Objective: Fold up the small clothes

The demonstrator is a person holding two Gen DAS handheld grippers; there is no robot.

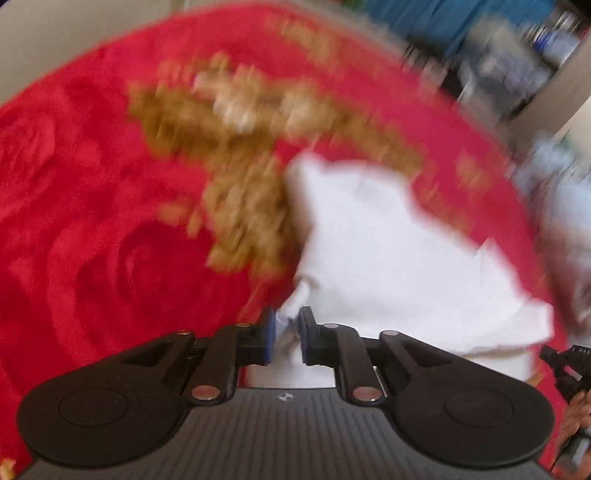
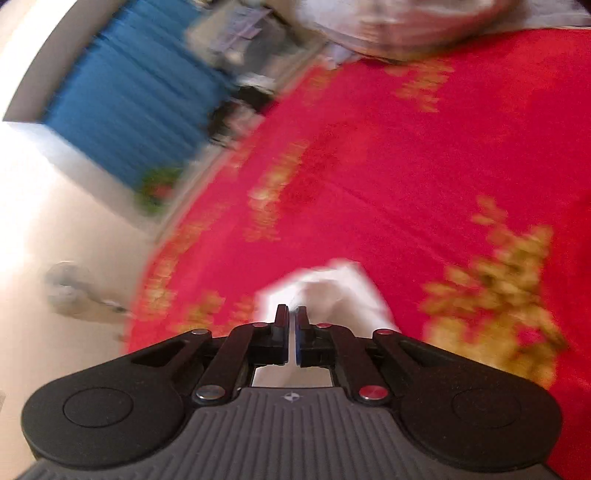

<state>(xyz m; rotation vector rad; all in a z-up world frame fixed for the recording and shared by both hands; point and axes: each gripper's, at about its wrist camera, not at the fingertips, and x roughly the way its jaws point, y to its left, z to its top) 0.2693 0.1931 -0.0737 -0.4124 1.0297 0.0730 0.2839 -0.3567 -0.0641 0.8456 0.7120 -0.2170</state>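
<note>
**Both grippers pinching a white cloth over a red blanket**

The left gripper (image 1: 285,341) has its two blue-padded fingers (image 1: 266,341) drawn in close on a bunched edge of a white cloth (image 1: 388,266). A fold of the fabric sits between the pads, so it is pinching the cloth. From there the cloth spreads forward and to the right across a red blanket (image 1: 92,206), reaching a loose corner at the right side of the left wrist view. The blanket carries a raised rose pattern and a patch of gold flowers (image 1: 236,155), and the cloth's left edge lies against that gold patch. At the lower right edge of this view part of the right gripper (image 1: 565,365) shows, near the cloth's corner.

In the right wrist view the right gripper (image 2: 291,339) has its fingers pressed almost together, with only a thin slit between the pads. White cloth (image 2: 332,291) shows just ahead of the tips and below them, between the finger links, so it too appears to be pinching the fabric, though blur hides the exact grip. The red blanket (image 2: 406,166) fills the space beyond. A blue curtain (image 2: 129,99) hangs at upper left, and a pale bundle (image 2: 406,26), too blurred to identify, lies at the blanket's far edge
</note>
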